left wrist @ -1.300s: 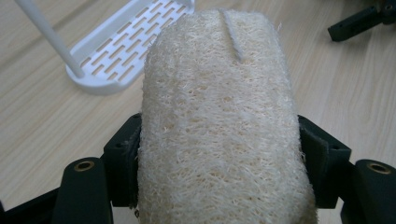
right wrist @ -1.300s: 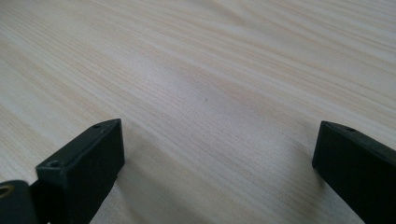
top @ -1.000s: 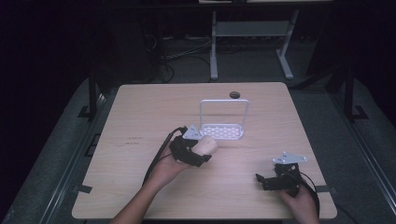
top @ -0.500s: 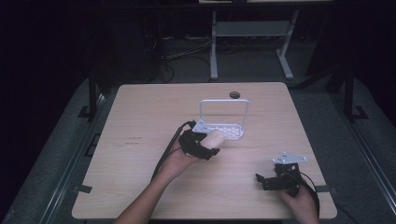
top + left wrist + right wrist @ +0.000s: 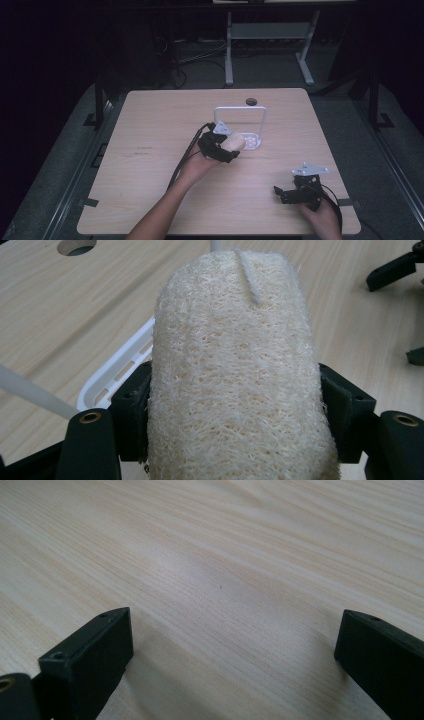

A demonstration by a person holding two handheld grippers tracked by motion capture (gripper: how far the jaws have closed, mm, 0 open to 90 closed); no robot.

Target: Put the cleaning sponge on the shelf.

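High view: wooden table [image 5: 150,200] w/ a white rack [image 5: 240,127] as landmark, standing past mid-table, just this side of a round hole [image 5: 251,102] near the far edge. Left gripper [image 5: 231,147] sits just left-front of the rack, clamped on a pale loofah sponge [image 5: 233,142]; sponge tip touches or overlaps the rack's base edge, can't tell which. Right gripper [image 5: 281,192] is well apart from the rack, toward the near-right corner, close to the near edge. Bare tabletop left of the rack & between the two grippers.

Left gripper view: sponge [image 5: 235,375] pinched btwn both black jaws, fibrous, pointing away from cam. Rack's slotted base rim [image 5: 117,372] lies below-left of the sponge; hole [image 5: 76,246] beyond.

Right gripper view: jaws spread wide, nothing btwn them, over bare wood grain [image 5: 225,570].
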